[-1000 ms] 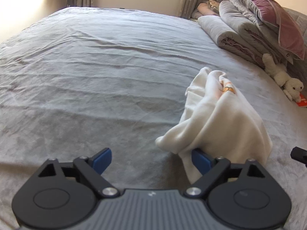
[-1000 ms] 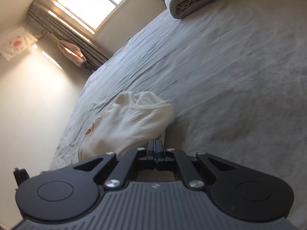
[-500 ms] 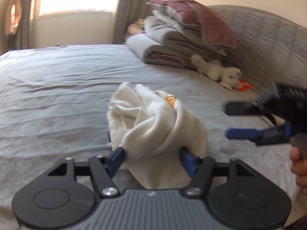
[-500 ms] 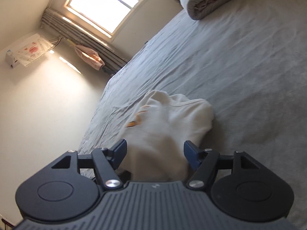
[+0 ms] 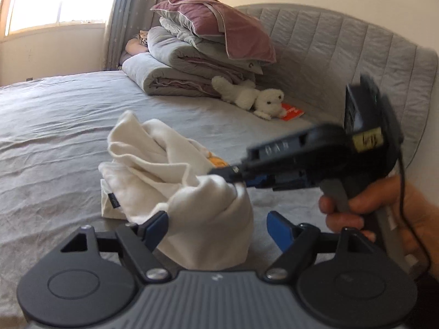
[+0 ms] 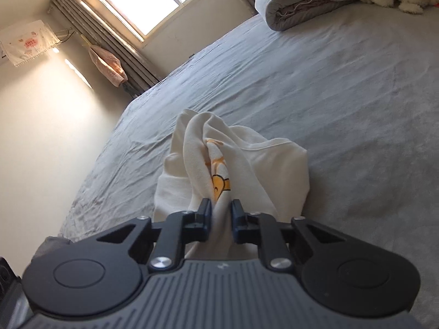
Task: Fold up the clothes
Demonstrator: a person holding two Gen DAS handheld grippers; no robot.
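Looking along the left gripper (image 5: pixel 216 226), its fingers are gaping around the bunched cream T-shirt (image 5: pixel 175 181) on the grey bed (image 5: pixel 55 126).

Pinching one fold, the right gripper (image 6: pixel 221 216) is risking dragging the whole wad or slipping off.

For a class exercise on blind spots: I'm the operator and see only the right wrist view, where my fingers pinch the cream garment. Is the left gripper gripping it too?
Observer: No. The left gripper is open, with its fingers on either side of the cream garment's near fold.
Operator: Any label I can't see?
Observer: Yes, a small dark tag on its left edge.
Operator: What's beyond the plush toy?
Observer: A grey padded headboard.
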